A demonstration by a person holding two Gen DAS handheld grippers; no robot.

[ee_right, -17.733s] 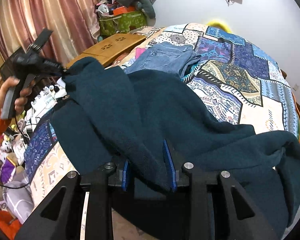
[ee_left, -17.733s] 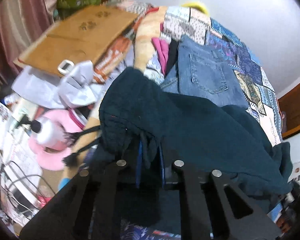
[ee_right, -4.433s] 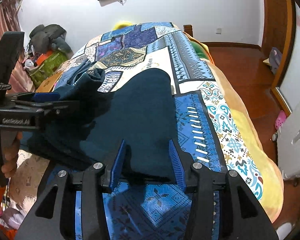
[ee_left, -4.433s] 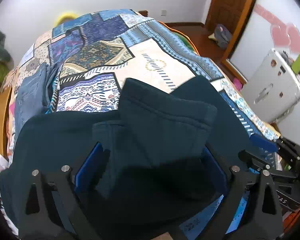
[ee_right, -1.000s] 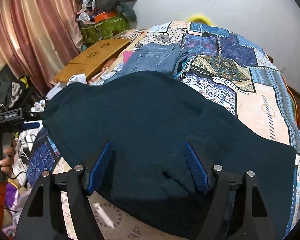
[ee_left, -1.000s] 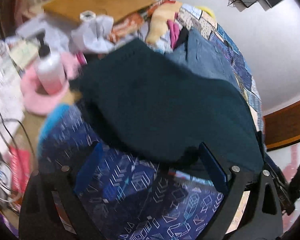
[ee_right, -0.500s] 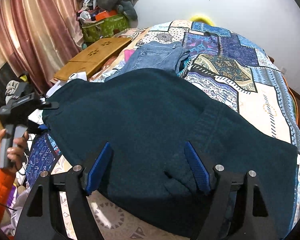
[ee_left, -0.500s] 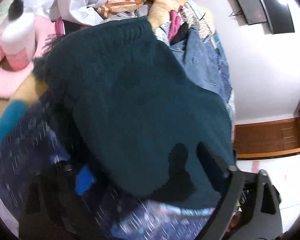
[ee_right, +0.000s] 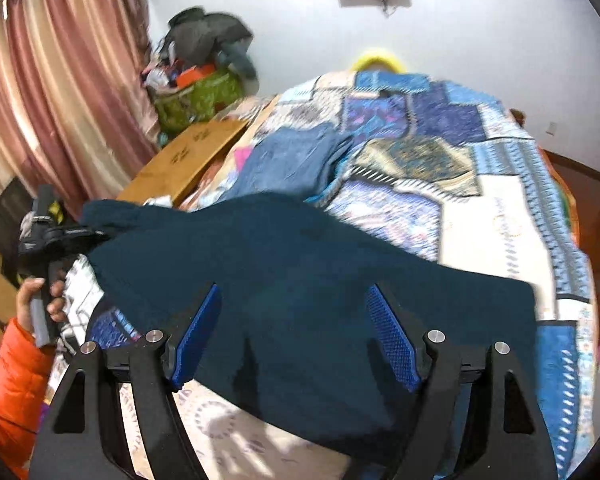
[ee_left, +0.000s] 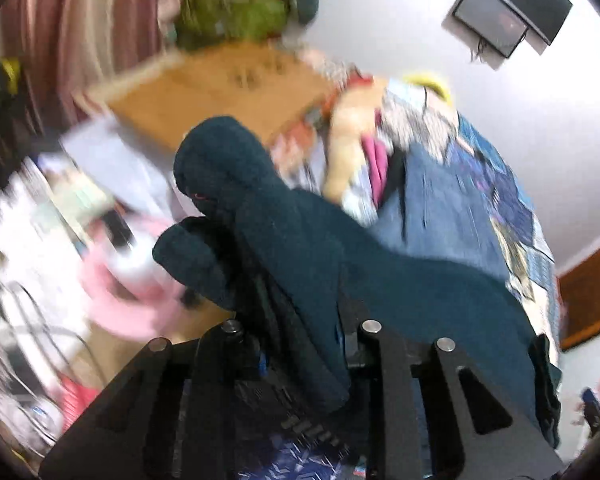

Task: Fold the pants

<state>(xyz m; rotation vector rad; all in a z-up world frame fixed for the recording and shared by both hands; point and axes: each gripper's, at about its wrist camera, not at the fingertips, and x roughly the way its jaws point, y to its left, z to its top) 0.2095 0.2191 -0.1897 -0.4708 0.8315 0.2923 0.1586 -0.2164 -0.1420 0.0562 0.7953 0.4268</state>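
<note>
The dark teal fleece pants (ee_right: 308,280) lie folded across the near end of the patchwork bed (ee_right: 500,216). My left gripper (ee_left: 300,344) is shut on the pants' left end (ee_left: 284,240), which bunches up between its fingers and is lifted a little. It also shows in the right wrist view (ee_right: 60,236) at the pants' left corner. My right gripper (ee_right: 296,336) is open and empty, its blue pads (ee_right: 392,340) spread just above the near edge of the pants.
Folded blue jeans (ee_right: 292,160) lie on the bed beyond the pants. A wooden lap table (ee_right: 184,160) and a green bag (ee_right: 196,96) stand at the left by the curtain. Pink items and clutter (ee_left: 112,280) lie left of the bed.
My left gripper has closed on the left end of the pants and lifted it, where it was open half a second ago. My right gripper stays open and has risen slightly.
</note>
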